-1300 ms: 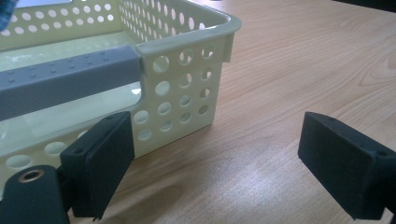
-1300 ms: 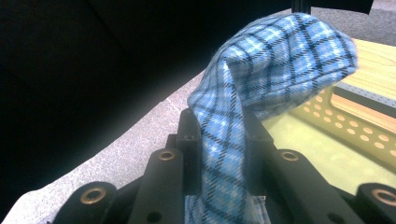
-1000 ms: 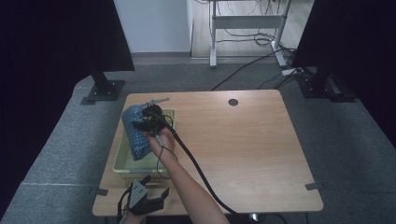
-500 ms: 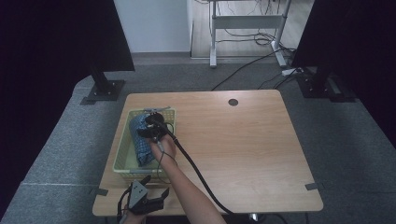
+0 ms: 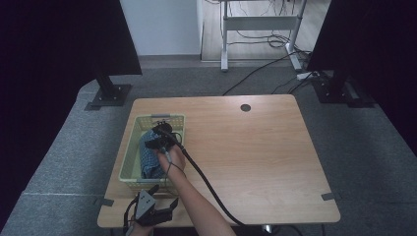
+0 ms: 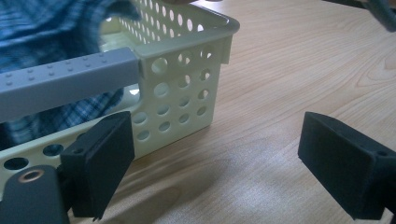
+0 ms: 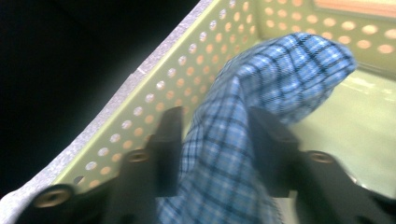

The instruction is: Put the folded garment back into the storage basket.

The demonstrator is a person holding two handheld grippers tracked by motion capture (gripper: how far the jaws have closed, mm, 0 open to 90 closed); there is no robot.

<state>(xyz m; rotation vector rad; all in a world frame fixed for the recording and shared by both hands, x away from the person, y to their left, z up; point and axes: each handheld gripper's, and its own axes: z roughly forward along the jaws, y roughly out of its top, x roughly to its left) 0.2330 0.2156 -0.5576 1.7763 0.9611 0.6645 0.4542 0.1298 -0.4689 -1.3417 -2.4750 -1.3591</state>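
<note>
A blue checked cloth (image 5: pixel 149 160) lies bunched in a pale green perforated basket (image 5: pixel 129 147) at the table's left. My right gripper (image 5: pixel 153 141) reaches down into the basket from the person's hand. In the right gripper view the cloth (image 7: pixel 280 70) runs up between the jaws of my right gripper (image 7: pixel 215 135), which are shut on its fold, close to the basket wall (image 7: pixel 187 70). My left gripper (image 5: pixel 164 196) stands open at the table's front edge. In the left gripper view it (image 6: pixel 215 158) holds nothing and faces the basket's near corner (image 6: pixel 182 93).
The basket has a grey handle bar (image 6: pixel 65 77) across its near end. The wooden table (image 5: pixel 255 147) stretches bare to the right, with a round cable hole (image 5: pixel 245 107) at the back. A black cable (image 5: pixel 206 184) trails from the right gripper across the table.
The right gripper has lowered the cloth from above the basket's rim down into the basket. The left gripper has stayed at the front edge.
</note>
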